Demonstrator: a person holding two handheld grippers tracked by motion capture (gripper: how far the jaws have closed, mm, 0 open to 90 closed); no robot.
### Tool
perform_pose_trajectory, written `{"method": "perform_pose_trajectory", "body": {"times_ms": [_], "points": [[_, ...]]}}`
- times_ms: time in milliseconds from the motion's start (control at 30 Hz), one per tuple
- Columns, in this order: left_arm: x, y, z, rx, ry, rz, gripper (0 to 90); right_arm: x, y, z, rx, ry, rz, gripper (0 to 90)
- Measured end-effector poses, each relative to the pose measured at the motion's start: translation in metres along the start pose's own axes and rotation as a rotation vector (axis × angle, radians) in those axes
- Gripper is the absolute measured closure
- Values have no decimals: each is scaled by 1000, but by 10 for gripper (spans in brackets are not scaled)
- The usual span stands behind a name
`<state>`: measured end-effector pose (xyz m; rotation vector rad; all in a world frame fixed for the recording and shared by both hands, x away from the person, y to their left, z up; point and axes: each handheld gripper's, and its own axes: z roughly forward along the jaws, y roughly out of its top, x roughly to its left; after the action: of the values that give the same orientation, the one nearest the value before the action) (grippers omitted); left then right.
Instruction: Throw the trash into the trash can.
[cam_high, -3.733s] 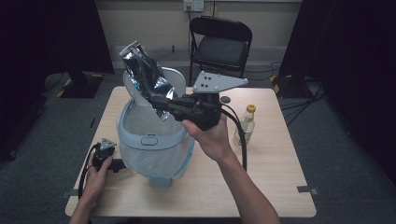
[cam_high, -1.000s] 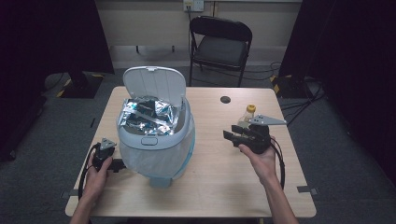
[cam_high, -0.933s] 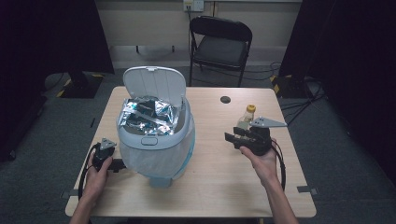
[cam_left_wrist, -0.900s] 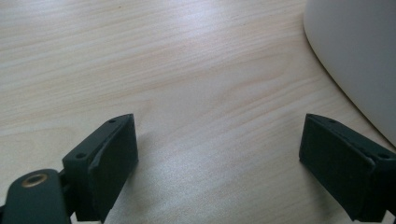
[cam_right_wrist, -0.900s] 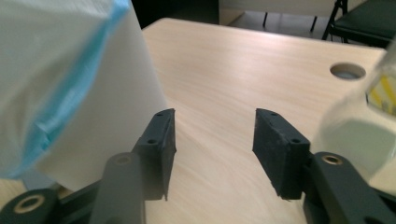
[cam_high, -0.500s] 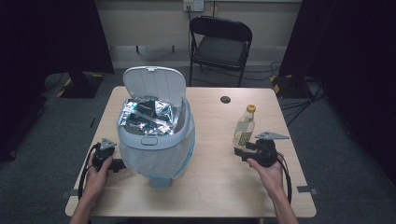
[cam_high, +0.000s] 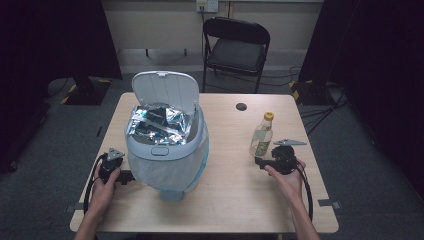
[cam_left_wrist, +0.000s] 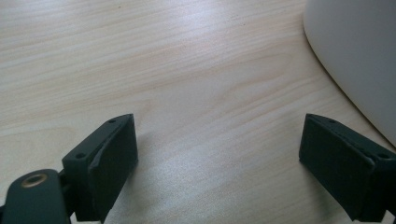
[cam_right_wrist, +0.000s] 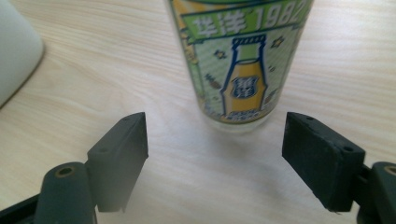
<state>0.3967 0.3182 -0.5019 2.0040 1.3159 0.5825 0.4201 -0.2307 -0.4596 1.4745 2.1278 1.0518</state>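
A white step bin (cam_high: 167, 155) with its lid (cam_high: 165, 92) raised stands on the left half of the table, with a crumpled silver foil bag (cam_high: 157, 124) in its mouth. A small glass bottle (cam_high: 262, 137) with a yellow cap stands upright right of centre. My right gripper (cam_high: 260, 162) lies low on the table just in front of the bottle (cam_right_wrist: 240, 60). Its jaws have just been opening, and the right gripper (cam_right_wrist: 215, 158) is open with nothing between the pads. My left gripper (cam_high: 126, 176) rests by the bin's base (cam_left_wrist: 359, 56), and the left gripper (cam_left_wrist: 219, 168) is open and empty.
The wooden table (cam_high: 230, 200) has bare room along the front and between bin and bottle. A small dark disc (cam_high: 241, 106) lies near the far edge. A black folding chair (cam_high: 235, 47) stands behind the table. The bin's wall (cam_right_wrist: 14, 46) curves in at the right gripper view's left.
The right hand, which held the foil bag over the bin earlier, has come down from beside the bottle's top to the tabletop in front of it. The left hand has stayed put.
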Motion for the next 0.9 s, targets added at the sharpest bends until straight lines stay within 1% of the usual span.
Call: {"method": "perform_pose_trajectory", "body": {"times_ms": [67,100,133,167,200,233,267,300,333,400,467,500,533,600,700,767,800,833,900], "points": [[0,0,0,0,0,0,112,-2,2,0,-16,3,8,203],[0,0,0,0,1,0,112,-3,2,0,-29,-9,6,203],[-1,0,0,-1,-6,-8,112,-4,3,1,-32,-9,-1,203],[0,0,0,0,-2,-3,112,-5,4,3,-36,3,1,204],[-1,0,0,-1,-6,-8,112,-6,5,5,-35,11,10,204],[0,0,0,-1,-3,-4,112,-6,7,8,-36,9,4,202],[-1,0,0,-1,-7,-8,112,-6,8,11,-33,5,0,190],[0,0,0,0,2,1,112,-7,10,14,-31,13,-2,191],[0,0,0,-1,-3,-3,112,-8,12,17,-27,18,-4,210],[0,0,0,-1,-2,-3,112,-8,16,23,-16,3,-17,212],[0,0,0,0,2,0,112,-9,20,29,-2,4,-17,187],[0,0,0,-1,-3,-4,112,-9,21,31,5,4,-22,203],[0,0,0,-1,-2,-2,112,-9,21,33,5,-11,-36,213],[0,0,0,0,-1,-2,112,-11,21,37,17,-4,-27,210],[0,0,0,0,1,0,112,-12,22,42,1,-10,-32,224],[0,0,0,-1,-2,-3,112,-12,22,46,-11,-13,-55,237],[0,0,0,-1,-3,-4,112,-12,21,47,-22,-19,-57,231],[0,0,0,-1,-2,-3,112,-13,21,48,-34,-4,-46,223],[0,0,0,-1,-6,-6,112,-14,22,48,-51,-5,-44,237]]}}
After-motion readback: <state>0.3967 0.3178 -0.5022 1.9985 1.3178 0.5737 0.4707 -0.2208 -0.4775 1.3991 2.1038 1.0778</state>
